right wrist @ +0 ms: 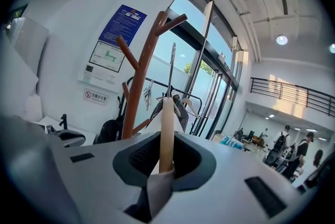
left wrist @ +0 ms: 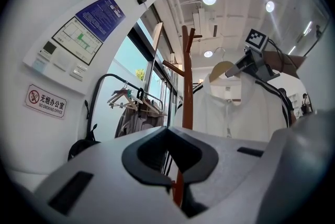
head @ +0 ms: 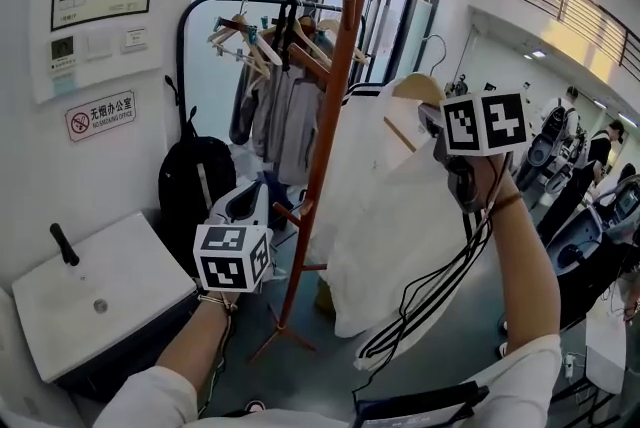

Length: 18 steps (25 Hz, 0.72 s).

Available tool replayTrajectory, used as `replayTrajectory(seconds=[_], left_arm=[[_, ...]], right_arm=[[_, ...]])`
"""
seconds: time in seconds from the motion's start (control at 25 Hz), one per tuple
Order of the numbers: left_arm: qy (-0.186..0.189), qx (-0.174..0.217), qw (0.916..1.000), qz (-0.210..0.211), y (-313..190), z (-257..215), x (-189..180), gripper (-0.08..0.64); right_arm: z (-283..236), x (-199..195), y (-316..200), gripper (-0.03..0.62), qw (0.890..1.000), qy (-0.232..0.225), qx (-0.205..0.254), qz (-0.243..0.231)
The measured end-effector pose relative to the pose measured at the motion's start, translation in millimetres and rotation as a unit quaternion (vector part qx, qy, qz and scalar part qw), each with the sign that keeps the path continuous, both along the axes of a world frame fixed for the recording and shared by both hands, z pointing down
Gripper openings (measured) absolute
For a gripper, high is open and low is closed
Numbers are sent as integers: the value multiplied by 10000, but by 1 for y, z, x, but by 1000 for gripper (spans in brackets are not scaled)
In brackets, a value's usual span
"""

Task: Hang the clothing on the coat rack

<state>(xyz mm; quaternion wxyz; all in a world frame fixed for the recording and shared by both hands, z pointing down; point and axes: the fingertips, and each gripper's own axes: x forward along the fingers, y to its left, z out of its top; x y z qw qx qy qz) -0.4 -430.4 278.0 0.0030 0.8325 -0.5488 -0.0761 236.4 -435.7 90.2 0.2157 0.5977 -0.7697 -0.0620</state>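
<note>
Right gripper (right wrist: 165, 168): jaws clamped on the light wooden hanger (right wrist: 166, 134), a fold of cloth pinched in with it. The white shirt with black stripes (head: 390, 226) hangs from it, raised just beside the reddish-brown wooden coat rack (head: 335, 86), its hook on no peg. Left gripper (left wrist: 177, 183): jaws slightly apart, nothing between them, held low near the rack's pole.

**Both claws up, right one gripping**

We hold our right claw (right wrist: 165, 173) raised on a lifted forearm (head: 522, 256), its jaws clamped on the hanger (right wrist: 166, 129). Our left claw (left wrist: 176, 185) sits lower and well apart from it, roughly level, with its jaws a slit apart and empty.
</note>
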Motion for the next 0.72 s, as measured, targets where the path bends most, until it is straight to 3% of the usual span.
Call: replayTrajectory(seconds=[0.72], left_arm=[[-25, 61, 10000, 55, -18, -11, 3, 9]], right_arm=[[-74, -16, -4, 67, 9988, 388, 262, 127]])
